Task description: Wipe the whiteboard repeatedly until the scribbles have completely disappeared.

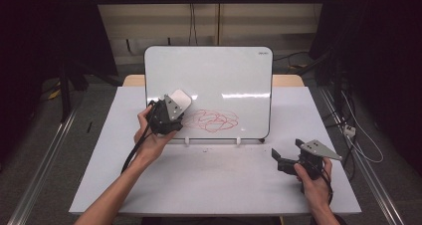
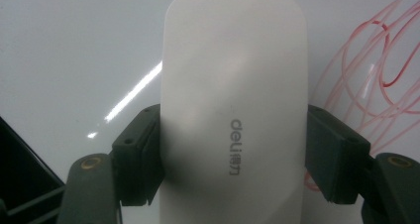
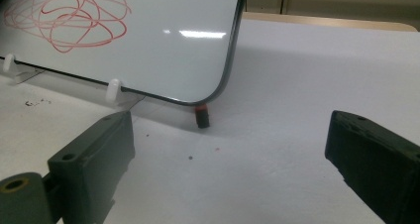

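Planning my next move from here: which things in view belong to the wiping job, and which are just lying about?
In use: white eraser clamped in the left gripper; whiteboard; red scribble.

Lying about: marker under the board's corner; right gripper, open, idle; table.

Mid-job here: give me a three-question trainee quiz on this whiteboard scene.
1. True or false: the left tool is shut on the eraser.
2. What colour is the scribble on the whiteboard?
3. The right tool is: A) open, holding nothing; B) gripping a marker; C) pressing the board.

Key: 1 true; 2 red; 3 A.
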`<state>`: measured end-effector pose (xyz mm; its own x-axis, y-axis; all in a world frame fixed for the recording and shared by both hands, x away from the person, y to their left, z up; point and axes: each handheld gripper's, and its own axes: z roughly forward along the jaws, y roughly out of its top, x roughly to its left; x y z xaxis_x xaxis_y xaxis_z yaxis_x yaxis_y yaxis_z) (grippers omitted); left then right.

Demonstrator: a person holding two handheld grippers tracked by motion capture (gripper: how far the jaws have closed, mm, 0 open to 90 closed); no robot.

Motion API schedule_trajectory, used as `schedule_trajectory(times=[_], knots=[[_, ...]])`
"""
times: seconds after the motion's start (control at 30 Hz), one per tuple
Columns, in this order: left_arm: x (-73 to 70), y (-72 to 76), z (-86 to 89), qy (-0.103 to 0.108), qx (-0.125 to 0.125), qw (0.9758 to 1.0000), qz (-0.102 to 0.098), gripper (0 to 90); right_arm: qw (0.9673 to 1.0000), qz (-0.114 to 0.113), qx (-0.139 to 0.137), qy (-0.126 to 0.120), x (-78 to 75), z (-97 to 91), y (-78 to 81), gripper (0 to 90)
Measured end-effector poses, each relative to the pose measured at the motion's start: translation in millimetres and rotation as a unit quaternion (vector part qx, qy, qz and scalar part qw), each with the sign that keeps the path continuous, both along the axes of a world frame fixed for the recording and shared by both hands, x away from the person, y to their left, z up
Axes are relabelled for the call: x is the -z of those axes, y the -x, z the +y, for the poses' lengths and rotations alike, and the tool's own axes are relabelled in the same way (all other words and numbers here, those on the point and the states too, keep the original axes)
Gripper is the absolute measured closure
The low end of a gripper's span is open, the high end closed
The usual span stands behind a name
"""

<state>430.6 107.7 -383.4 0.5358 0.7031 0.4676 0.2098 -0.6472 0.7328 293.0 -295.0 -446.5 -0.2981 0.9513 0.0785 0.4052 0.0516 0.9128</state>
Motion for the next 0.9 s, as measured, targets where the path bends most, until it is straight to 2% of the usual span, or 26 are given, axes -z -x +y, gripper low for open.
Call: schedule_trajectory(times=[0.47,0.73,0.9], knots=[[3.3,2.2,-3.9,0.010,-0.009,0.9999,-0.001,31.0,1.0000,-0.001,-0.001,0.002,-0.3,0.9,0.2,5.1],[5.8,4.8,-12.6,0.005,-0.003,1.0000,-0.003,31.0,1.0000,0.000,-0.002,0.000,-0.2,1.7,-0.9,5.0],[9.8,9.4,-25.3,-0.009,0.008,0.9999,-0.003,31.0,1.0000,-0.002,-0.003,0.003,-0.1,2.5,-1.4,5.0]])
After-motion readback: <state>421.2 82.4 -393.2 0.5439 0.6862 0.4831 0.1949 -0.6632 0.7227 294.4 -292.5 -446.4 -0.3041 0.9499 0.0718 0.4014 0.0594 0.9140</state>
